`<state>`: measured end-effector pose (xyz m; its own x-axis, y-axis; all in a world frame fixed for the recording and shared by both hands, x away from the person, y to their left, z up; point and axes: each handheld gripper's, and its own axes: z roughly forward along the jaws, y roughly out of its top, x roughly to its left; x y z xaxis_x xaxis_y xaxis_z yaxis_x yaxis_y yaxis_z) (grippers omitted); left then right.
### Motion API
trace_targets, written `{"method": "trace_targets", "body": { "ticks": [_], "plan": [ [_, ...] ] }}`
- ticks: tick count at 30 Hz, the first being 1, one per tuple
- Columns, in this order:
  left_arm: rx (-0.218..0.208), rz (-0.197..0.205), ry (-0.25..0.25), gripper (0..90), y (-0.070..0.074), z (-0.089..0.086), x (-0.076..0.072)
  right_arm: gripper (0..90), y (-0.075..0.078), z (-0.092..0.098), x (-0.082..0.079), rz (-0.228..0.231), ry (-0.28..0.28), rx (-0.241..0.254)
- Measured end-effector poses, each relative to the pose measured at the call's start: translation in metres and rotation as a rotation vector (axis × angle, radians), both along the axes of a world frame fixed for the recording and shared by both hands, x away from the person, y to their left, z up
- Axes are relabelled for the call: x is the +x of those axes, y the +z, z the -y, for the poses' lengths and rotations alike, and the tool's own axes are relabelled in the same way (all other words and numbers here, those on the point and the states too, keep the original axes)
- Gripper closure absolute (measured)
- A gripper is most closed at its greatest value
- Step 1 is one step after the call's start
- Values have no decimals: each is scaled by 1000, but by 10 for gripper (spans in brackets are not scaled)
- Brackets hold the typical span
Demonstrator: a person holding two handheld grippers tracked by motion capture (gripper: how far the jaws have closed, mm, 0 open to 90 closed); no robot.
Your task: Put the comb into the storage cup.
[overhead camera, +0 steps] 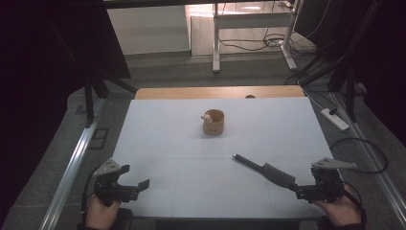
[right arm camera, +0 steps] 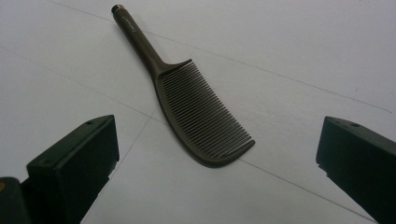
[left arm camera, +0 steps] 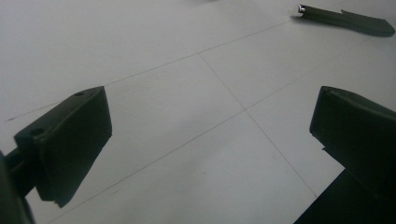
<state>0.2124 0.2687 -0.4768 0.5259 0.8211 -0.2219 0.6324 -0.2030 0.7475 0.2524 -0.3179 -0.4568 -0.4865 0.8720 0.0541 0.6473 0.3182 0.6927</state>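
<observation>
Dark brown plastic handled comb (right arm camera: 196, 105) lies flat at frame centre on white table (right arm camera: 289, 42), just ahead of right gripper (right arm camera: 217, 154), jaws released, empty; left gripper (left arm camera: 210, 144) likewise released.

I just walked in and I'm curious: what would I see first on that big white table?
A dark comb lies flat near the right gripper, whose jaws stand open just short of its teeth. Farther back, in the middle of the white table, stands a small tan cup.
</observation>
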Motion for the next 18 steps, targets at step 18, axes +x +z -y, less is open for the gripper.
{"method": "trace_targets", "body": {
  "ticks": [18],
  "plan": [
    [-13,-12,-2,5,-1,-1,1,0,-1,-3,2,-26,37,-9]
  ]
}}
